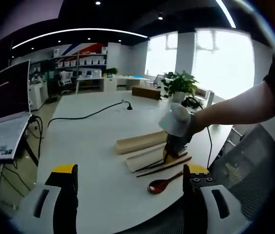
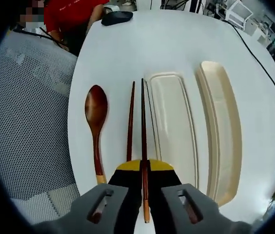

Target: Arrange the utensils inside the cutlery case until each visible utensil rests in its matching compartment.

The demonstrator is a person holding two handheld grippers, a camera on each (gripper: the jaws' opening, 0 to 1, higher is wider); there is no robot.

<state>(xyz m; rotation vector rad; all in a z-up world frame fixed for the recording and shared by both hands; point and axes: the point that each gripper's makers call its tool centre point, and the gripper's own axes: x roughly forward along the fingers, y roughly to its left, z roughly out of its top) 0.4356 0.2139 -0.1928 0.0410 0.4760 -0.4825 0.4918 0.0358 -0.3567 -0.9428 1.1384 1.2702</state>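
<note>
Chopsticks: one (image 2: 143, 161) is pinched near its butt in the right hand-held gripper (image 2: 145, 192), jaws closed tight on it; held so far back, its tip could swing and miss the case (image 2: 174, 126) at two o'clock. The other chopstick (image 2: 130, 122) and spoon (image 2: 96, 126) lie on the surface (image 2: 176, 39) at eleven. The left hand-held gripper (image 1: 130, 180) hangs wide open, empty.

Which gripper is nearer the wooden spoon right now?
Right. The right gripper is shut on a chopstick just beside the wooden spoon. The left gripper hangs open, back from the spoon, over bare table.
</note>
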